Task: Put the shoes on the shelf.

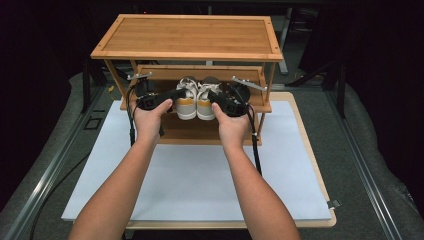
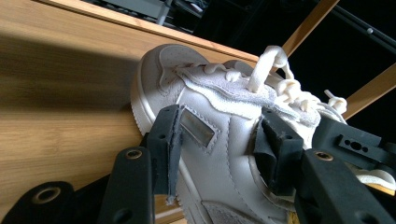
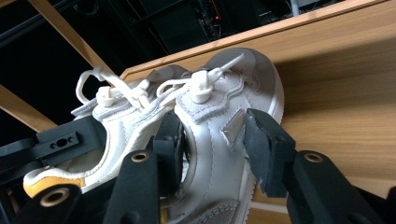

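Two white sneakers with yellow heels stand side by side on the middle shelf (image 1: 250, 106) of a bamboo rack. My left gripper (image 1: 176, 94) is shut on the left sneaker (image 1: 186, 105), one jaw inside its opening and one on its outer side. In the left gripper view the left gripper (image 2: 222, 144) clamps that left sneaker (image 2: 219, 107). My right gripper (image 1: 216, 98) is shut the same way on the right sneaker (image 1: 204, 106). In the right gripper view the right gripper (image 3: 217, 140) clamps the right sneaker (image 3: 215, 121), and the left sneaker (image 3: 112, 116) lies beside it.
The rack's top shelf (image 1: 187, 36) overhangs the shoes, and its side posts (image 1: 115, 75) stand close to both hands. A lower shelf (image 1: 197, 131) sits below. The rack stands on a white mat (image 1: 200, 175) on a wooden board.
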`<action>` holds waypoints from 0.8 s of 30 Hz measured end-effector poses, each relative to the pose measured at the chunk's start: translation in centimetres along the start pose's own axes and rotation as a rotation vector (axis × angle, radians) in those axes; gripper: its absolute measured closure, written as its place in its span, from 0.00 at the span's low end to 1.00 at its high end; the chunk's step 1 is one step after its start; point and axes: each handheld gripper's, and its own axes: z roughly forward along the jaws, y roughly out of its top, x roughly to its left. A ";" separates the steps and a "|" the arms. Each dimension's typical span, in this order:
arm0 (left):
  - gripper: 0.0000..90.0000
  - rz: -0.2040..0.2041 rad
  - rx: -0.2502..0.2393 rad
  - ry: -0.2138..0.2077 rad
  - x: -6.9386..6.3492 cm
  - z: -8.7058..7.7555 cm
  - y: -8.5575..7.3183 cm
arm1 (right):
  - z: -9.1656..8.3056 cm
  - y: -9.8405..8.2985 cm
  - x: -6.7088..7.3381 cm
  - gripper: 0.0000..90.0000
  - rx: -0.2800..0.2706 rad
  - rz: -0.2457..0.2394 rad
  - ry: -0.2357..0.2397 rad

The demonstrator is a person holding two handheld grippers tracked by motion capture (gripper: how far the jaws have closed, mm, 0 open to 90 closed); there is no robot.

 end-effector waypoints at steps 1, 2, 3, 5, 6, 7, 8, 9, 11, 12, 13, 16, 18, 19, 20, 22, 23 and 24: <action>0.61 0.005 0.005 -0.002 0.1 0.1 0.1 | 0.1 0.1 -0.1 0.65 0.002 0.001 0.002; 0.61 0.005 0.005 -0.002 0.1 0.2 0.2 | 0.2 0.2 -0.1 0.65 0.004 0.002 0.001; 0.61 0.007 0.006 0.000 0.1 0.2 0.3 | 0.2 0.3 -0.2 0.65 0.002 0.008 0.002; 0.61 0.005 0.008 0.003 0.1 0.4 0.4 | 0.3 0.4 -0.3 0.65 0.003 0.012 0.008; 0.60 0.005 0.015 0.001 0.1 0.4 0.5 | 0.4 0.4 -0.3 0.65 0.010 0.009 0.000; 0.60 0.007 0.019 0.004 0.1 0.6 0.6 | 0.5 0.4 -0.3 0.65 0.010 0.012 0.000; 0.60 0.010 0.022 0.006 0.2 0.6 0.6 | 0.6 0.5 -0.3 0.65 0.012 0.012 -0.001; 0.60 0.007 0.023 0.006 0.2 0.7 0.6 | 0.7 0.5 -0.4 0.65 0.015 0.008 -0.005; 0.60 -0.010 0.024 0.005 0.4 1.0 0.7 | 0.8 0.6 -0.5 0.65 0.018 0.013 -0.005; 0.60 -0.016 0.024 0.000 0.4 1.1 0.7 | 0.9 0.7 -0.6 0.65 0.022 0.013 -0.007; 0.60 -0.014 0.023 0.001 0.5 1.2 0.7 | 1.0 0.8 -0.6 0.65 0.025 0.018 -0.008; 0.60 -0.022 0.019 0.004 0.5 1.4 0.8 | 1.2 1.0 -0.7 0.64 0.027 0.016 -0.010; 0.60 -0.028 0.023 -0.003 0.6 1.5 0.9 | 1.3 1.1 -0.9 0.64 0.030 0.031 -0.012; 0.60 -0.032 0.023 -0.004 0.6 1.5 0.9 | 1.3 1.1 -0.9 0.64 0.031 0.034 -0.011; 0.59 -0.033 0.023 -0.006 0.6 1.5 0.9 | 1.3 1.1 -0.9 0.64 0.028 0.031 -0.007; 0.58 -0.034 0.023 -0.004 0.6 1.5 0.9 | 1.3 1.1 -0.9 0.63 0.028 0.033 -0.009; 0.57 -0.037 0.026 -0.004 0.6 1.5 0.9 | 1.3 1.2 -0.9 0.63 0.033 0.032 -0.012; 0.56 -0.034 0.027 -0.005 0.6 1.5 1.0 | 1.4 1.2 -0.8 0.63 0.036 0.033 -0.016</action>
